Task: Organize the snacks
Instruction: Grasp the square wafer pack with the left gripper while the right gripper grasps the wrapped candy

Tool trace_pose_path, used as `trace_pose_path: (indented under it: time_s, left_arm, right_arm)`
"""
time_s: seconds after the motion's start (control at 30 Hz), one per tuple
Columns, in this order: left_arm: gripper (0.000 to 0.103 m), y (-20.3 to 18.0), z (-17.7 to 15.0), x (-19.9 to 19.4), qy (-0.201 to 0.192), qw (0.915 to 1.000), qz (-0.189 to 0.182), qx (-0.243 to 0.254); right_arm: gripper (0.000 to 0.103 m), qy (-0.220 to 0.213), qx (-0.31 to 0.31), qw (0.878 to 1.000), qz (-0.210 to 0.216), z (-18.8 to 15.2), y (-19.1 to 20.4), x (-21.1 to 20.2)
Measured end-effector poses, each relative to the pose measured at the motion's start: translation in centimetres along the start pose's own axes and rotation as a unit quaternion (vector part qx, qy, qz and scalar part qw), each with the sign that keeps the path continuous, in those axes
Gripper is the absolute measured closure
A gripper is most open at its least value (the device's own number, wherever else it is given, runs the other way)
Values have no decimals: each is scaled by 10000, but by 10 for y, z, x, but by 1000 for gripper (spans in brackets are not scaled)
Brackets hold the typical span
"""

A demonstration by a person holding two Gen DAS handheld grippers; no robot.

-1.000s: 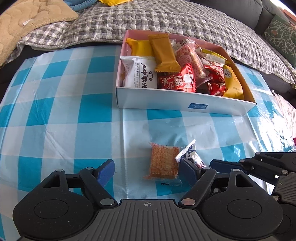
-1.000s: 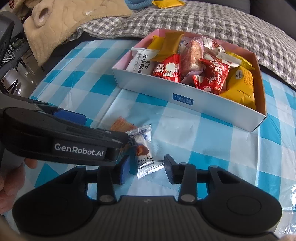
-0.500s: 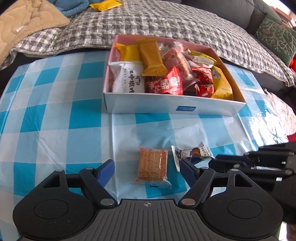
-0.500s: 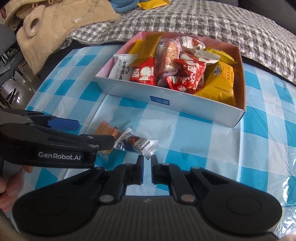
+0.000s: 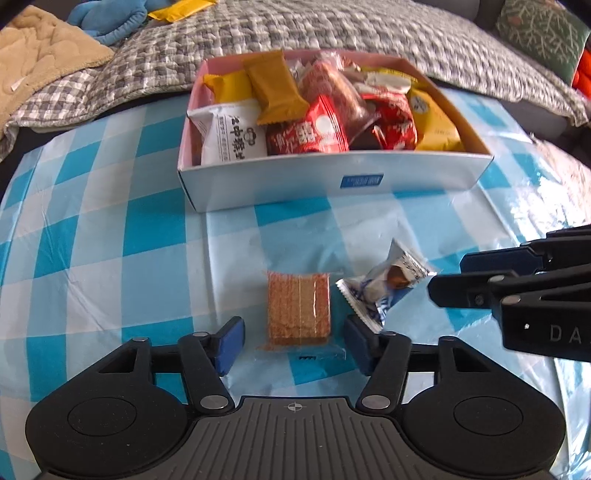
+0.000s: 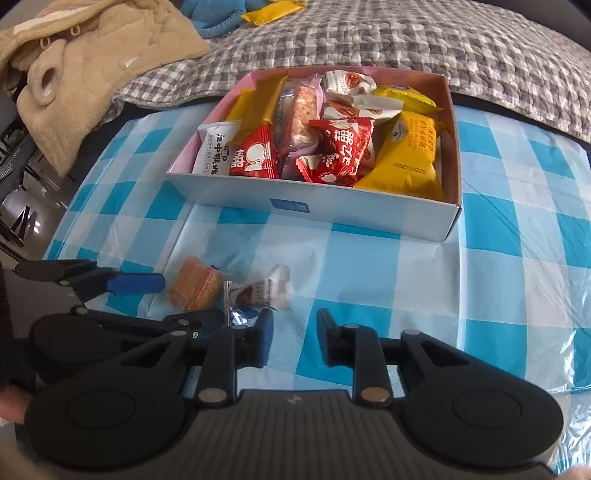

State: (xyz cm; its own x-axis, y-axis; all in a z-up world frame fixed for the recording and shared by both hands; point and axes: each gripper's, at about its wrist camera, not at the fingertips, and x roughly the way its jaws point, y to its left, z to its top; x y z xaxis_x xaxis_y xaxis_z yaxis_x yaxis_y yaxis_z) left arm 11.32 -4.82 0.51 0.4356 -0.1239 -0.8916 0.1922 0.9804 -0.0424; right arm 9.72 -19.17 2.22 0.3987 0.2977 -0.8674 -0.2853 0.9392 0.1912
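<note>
An orange cracker packet (image 5: pixel 298 308) lies on the blue-checked tablecloth (image 5: pixel 110 229) between the blue pads of my left gripper (image 5: pixel 294 343). The jaws are closing, with a gap still showing on each side of the packet. Just right of it lies a clear truffle candy packet (image 5: pixel 388 284), touching the left gripper's right finger. My right gripper (image 6: pixel 295 339) is opening with nothing between its jaws. The candy packet (image 6: pixel 258 291) sits just ahead of its left finger, beside the cracker packet (image 6: pixel 194 284). Behind both stands the white snack box (image 5: pixel 332 181), full of wrapped snacks.
The box (image 6: pixel 314 206) stands mid-table. A grey checked quilt (image 5: pixel 369 33) covers the sofa behind, with a tan blanket (image 6: pixel 92 55), a blue toy (image 5: pixel 110 22) and a yellow packet (image 6: pixel 273 11) on it. The right gripper (image 5: pixel 448 278) reaches in from the right.
The left jaws have narrowed around the cracker packet. The right jaws closed by the candy packet's corner, then reopened without it. The candy packet turned and shifted.
</note>
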Motion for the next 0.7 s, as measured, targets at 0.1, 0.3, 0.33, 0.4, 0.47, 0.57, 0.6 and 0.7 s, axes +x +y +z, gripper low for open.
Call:
trace_pose_path:
  time_s: [0.1,0.3,0.33,0.4,0.47,0.57,0.6,0.7]
  left_arm:
    - [69,8,4,-2,13,9999,-87,-145]
    - [71,23,7,-7,-16,9993,-124,-357]
    - [71,24,8,-8,-16,9992,-118,-384]
    - [71,28,9,-9,-16,9990,-72,-449]
    - [71,31,10,-10,-11,9986,-32,-527]
    - [71,38,10,-11,-6,9981,35,-616]
    - [71,39,10,-11,-8,9980,48,-634]
    - [71,42,9,-11,3,9979,120,-637]
  right_arm:
    - [63,-92,71,9999,89,1,0,-2]
    - [62,-156,151,9996,202,1,5,1]
    - [61,-173,125,9995,236,1,7,2]
    - [57,-197,225,9992,273,1,9,5]
    - [50,-189,398,9986,282,1,10,9]
    - [47,-161,355,9990,210,0,16,16]
    - [47,-168,281,9994,151,0,19,18]
    - [45,-139,123,9998,12,-3,25,25]
